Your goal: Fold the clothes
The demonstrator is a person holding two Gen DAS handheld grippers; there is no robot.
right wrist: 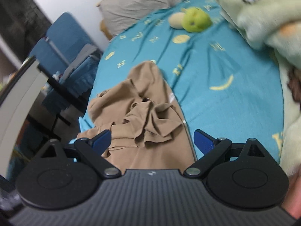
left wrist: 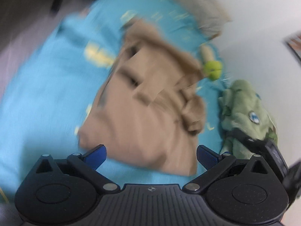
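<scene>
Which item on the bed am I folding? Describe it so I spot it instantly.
Start at the turquoise bedsheet with yellow symbols. The tan garment lies crumpled on it, near the bed's edge. It is the only plain brown cloth; the green plush toys sit farther off.

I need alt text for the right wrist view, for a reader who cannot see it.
A crumpled tan garment lies on a turquoise bedsheet, just ahead of the open right gripper. Farther off lie a green apple-shaped plush and a grey pillow.

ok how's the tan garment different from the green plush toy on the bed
The tan garment is thin, plain fabric lying crumpled mid-bed; the green plush toy is thick and fuzzy, with a round blue-and-white badge, lying at the bed's edge near the wall. Both are soft and rest on the turquoise sheet.
</scene>
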